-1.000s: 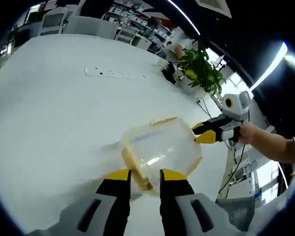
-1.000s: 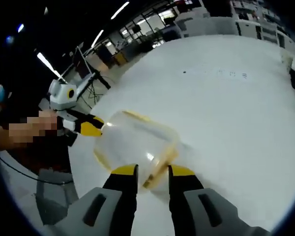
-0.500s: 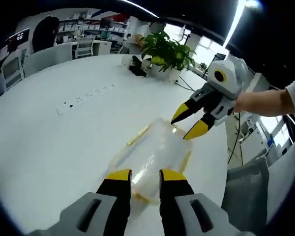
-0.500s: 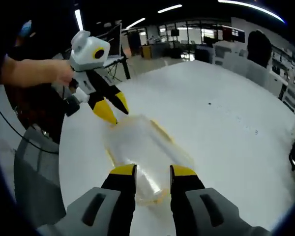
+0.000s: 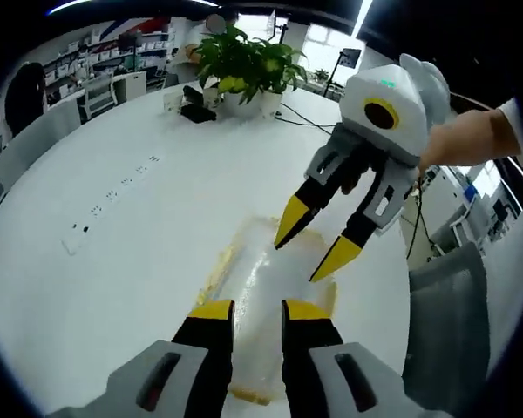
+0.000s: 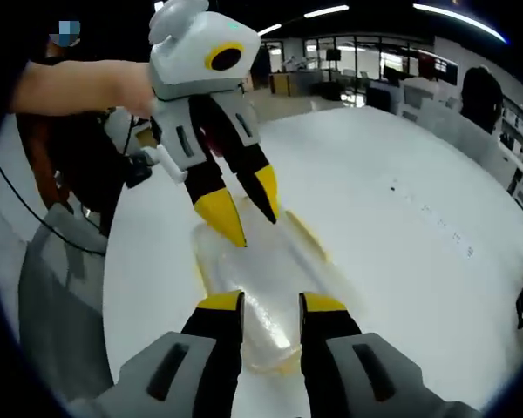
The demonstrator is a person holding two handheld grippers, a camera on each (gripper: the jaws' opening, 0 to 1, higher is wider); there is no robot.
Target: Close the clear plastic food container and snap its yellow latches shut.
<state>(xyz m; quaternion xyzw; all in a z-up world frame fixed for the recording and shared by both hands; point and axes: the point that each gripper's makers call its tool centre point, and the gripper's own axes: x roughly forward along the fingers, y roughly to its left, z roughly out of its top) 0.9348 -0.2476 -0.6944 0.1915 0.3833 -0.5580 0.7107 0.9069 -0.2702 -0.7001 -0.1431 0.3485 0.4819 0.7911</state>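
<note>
The clear plastic container (image 5: 263, 277) with yellow latches lies on the white table (image 5: 113, 287), running away from my left gripper (image 5: 258, 312). My left gripper is open, its jaws straddling the near end. My right gripper (image 5: 310, 251) comes down from the upper right, open, its yellow tips over the container's far half. In the right gripper view the same container (image 6: 254, 277) stretches ahead of my right gripper (image 6: 272, 305), with a yellow latch (image 6: 303, 237) along its right edge. There my left gripper (image 6: 251, 223) hangs open over the far end. Contact with the container cannot be told.
A potted plant (image 5: 244, 63) and a dark object (image 5: 196, 109) stand at the table's far edge, and a row of sockets (image 5: 113, 196) runs across the top. A grey chair (image 5: 436, 322) stands beside the table. A person's hand (image 6: 78, 85) holds the left gripper.
A second ago the container stood tilted up between the grippers; now it lies flat on the table. Both grippers have drawn close together above it, and both views have swung round.
</note>
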